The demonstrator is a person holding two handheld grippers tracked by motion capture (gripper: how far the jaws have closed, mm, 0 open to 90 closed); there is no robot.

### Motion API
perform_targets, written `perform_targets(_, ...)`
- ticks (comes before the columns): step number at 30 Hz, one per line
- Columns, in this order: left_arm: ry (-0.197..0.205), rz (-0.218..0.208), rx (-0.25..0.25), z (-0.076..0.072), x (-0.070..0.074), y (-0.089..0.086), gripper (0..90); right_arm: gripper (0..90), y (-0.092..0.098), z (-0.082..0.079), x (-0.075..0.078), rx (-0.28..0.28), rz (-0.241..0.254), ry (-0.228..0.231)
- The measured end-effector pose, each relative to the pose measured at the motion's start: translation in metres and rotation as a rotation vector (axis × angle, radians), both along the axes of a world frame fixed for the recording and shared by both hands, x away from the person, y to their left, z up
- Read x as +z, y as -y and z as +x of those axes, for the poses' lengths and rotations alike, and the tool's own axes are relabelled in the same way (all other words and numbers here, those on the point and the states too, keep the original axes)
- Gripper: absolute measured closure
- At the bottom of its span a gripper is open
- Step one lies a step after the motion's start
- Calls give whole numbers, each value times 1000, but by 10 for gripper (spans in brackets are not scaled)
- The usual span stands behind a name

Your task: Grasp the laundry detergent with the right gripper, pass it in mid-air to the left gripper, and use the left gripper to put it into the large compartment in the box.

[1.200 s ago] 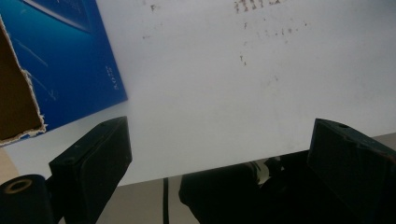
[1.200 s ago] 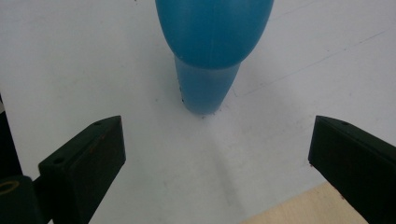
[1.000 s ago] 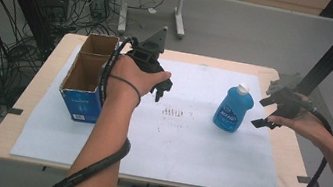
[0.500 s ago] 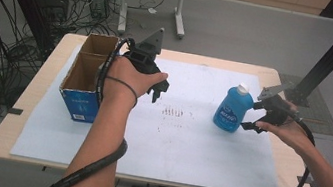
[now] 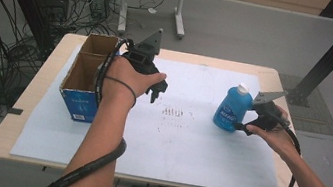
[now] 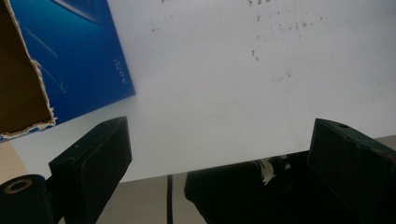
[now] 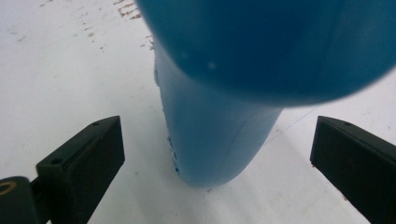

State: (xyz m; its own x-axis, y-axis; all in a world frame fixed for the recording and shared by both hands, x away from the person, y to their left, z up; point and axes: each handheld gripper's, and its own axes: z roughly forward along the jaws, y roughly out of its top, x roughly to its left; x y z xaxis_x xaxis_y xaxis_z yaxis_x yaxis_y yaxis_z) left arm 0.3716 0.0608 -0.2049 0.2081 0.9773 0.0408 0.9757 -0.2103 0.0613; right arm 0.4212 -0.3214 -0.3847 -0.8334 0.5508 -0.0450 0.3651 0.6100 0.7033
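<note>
Bottle (image 5: 230,112), blue with a white cap, stands upright on the right part of the white sheet (image 5: 182,141), and the right gripper (image 5: 241,127) has its two black jaws spread wide on either side of it, low near the base. In the right gripper view the bottle (image 7: 219,135) rises between the jaws with clear white sheet showing on both sides, so neither jaw touches it. The person's right hand (image 5: 274,133) grips that tool from the table's right edge, its cable trailing down the forearm. Over on the other side, the left gripper (image 5: 157,89) hangs above the middle of the sheet, jaws pointing down and held wide with nothing between them; the left gripper view shows bare sheet between its jaws. The left hand (image 5: 129,75) wraps round that tool, a band at the wrist. Just to its left sits an open cardboard box (image 5: 87,78) with a blue front, split by a divider, resting on the sheet's left part. A patch of small dark specks (image 5: 176,113) marks the sheet between the left gripper and the bottle. Everything sits on a pale wooden table (image 5: 32,97).
</note>
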Motion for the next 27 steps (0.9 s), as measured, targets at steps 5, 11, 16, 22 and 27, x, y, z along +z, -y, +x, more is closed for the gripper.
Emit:
perform_targets(5, -4, 5, -2, 0, -1, 1, 67, 28, 1, -1, -8, -25, 58, 31)
perform_targets(11, -9, 9, -7, 0, -1, 1, 67, 24, -1, -2, -18, -30, 98, 52)
perform_targets(16, -11, 11, -7, 0, -1, 1, 67, 20, -3, -3, -22, -35, 117, 80)
perform_targets(22, -10, 11, -2, 0, -1, -1, 67, 17, -3, -3, -27, -49, 158, 108)
perform_targets(27, -14, 12, -2, 0, -3, -1, 67, 15, -3, -1, -30, -65, 188, 117)
